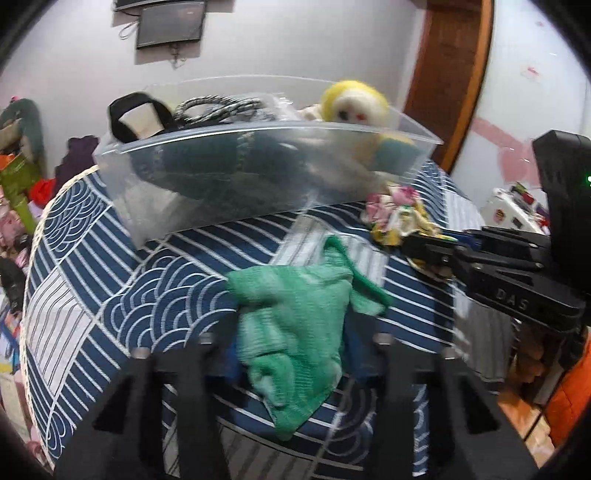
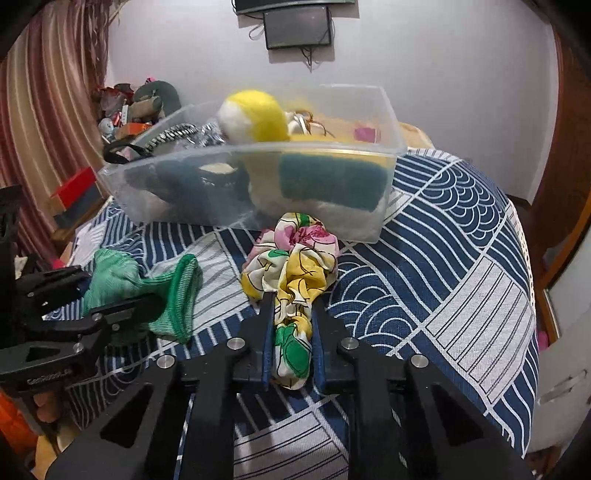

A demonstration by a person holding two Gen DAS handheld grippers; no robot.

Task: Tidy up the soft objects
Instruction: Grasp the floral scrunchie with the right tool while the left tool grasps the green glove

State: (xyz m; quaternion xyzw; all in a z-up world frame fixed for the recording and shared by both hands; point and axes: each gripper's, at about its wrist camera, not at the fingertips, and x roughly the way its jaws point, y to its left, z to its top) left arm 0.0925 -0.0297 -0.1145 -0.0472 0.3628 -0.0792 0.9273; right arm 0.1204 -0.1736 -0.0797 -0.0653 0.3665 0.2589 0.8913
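A green knitted cloth (image 1: 291,325) lies on the blue patterned table cover between the fingers of my left gripper (image 1: 295,332), which is closed on it; it also shows in the right wrist view (image 2: 147,284). My right gripper (image 2: 291,306) is shut on a floral cloth (image 2: 295,266), also seen in the left wrist view (image 1: 395,214). A clear plastic bin (image 1: 258,173) stands behind both cloths and holds a yellow and white plush toy (image 1: 354,103), a green sponge and dark straps. The bin shows in the right wrist view (image 2: 122,195) too.
The round table has a blue and white wave-pattern cover (image 2: 461,258). Clutter and toys are piled beyond the table's left edge (image 1: 18,177). A wooden door frame (image 1: 454,74) is at the back right. A screen hangs on the wall (image 2: 297,27).
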